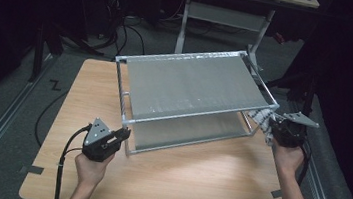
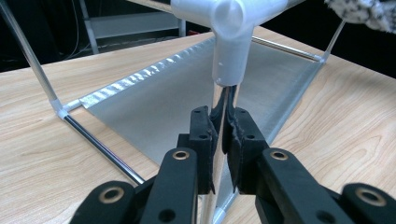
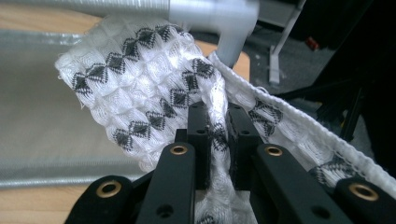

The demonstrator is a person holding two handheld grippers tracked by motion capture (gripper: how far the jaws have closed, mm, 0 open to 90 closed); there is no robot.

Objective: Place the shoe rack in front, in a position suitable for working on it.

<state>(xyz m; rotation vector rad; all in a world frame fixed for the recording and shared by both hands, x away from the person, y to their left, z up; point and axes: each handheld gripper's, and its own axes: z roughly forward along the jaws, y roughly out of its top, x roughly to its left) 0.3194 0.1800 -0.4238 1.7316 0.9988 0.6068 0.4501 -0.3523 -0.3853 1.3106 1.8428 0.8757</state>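
A two-tier rack of silver metal tubes with grey mesh shelves (image 1: 191, 81) stands on the pale wooden table (image 1: 205, 183). The left gripper (image 2: 223, 122) has its jaws closed on the rack's near upright chrome post (image 2: 219, 93), whose long axis runs straight up between the pads to a grey plastic corner joint (image 2: 229, 46) just above them. The right gripper (image 3: 218, 128) has its jaws clamped on a white waffle-weave cloth with black diamond motifs (image 3: 140, 88). The cloth bunches ahead of and above these jaws, against the rack's upper corner at the far end; whether it touches the tube there is unclear. The right hand lies nearer the cloth, so any wiping or draping would likely fall to it, while the left steadies the frame.
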